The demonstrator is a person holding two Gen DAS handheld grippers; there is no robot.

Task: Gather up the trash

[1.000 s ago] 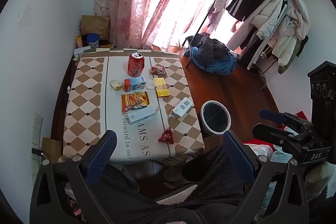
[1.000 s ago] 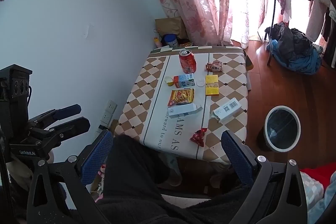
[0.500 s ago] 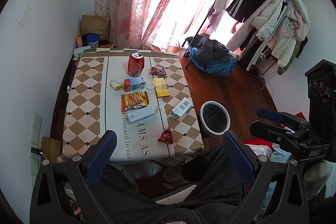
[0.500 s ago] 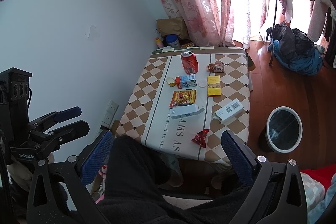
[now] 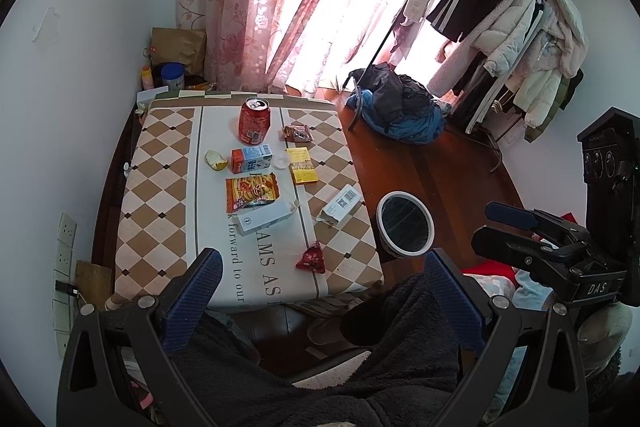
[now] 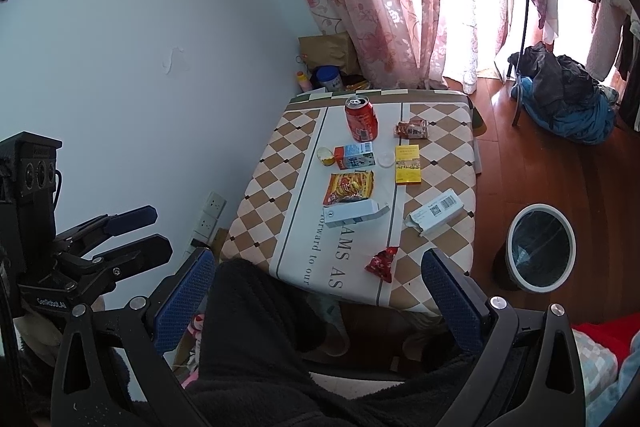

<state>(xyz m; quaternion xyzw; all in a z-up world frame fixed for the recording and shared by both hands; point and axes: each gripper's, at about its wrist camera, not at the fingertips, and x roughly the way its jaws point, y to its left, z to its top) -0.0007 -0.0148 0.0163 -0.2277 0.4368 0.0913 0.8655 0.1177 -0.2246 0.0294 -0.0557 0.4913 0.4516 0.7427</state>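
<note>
Trash lies spread across a low table under a brown-and-cream checked cloth with a white centre strip, and both grippers hang high above its near edge. The left gripper has its blue-padded fingers spread wide with nothing between them; the right gripper is just as wide and just as empty, and also shows up from the side at the right of the left view.

At the far end stands a red drinks can, upright, its opened top facing up. Right of it lies a small dark-red snack packet. Nearer, an orange-and-blue drink carton rests on its side, long axis across the table, orange end to the left, with a yellowish crumpled scrap just beside that end. A yellow flat box points lengthwise from far to near. An orange crisp bag lies flat, and touching its near edge is a long white carton, long axis crosswise and slightly tilted, torn flap at the right. A white barcoded box runs diagonally near the right edge. A red crumpled wrapper sits closest of all.

On the wooden floor, just beside the table's right edge, stands a round white-rimmed bin with a dark liner, mouth upward.
</note>
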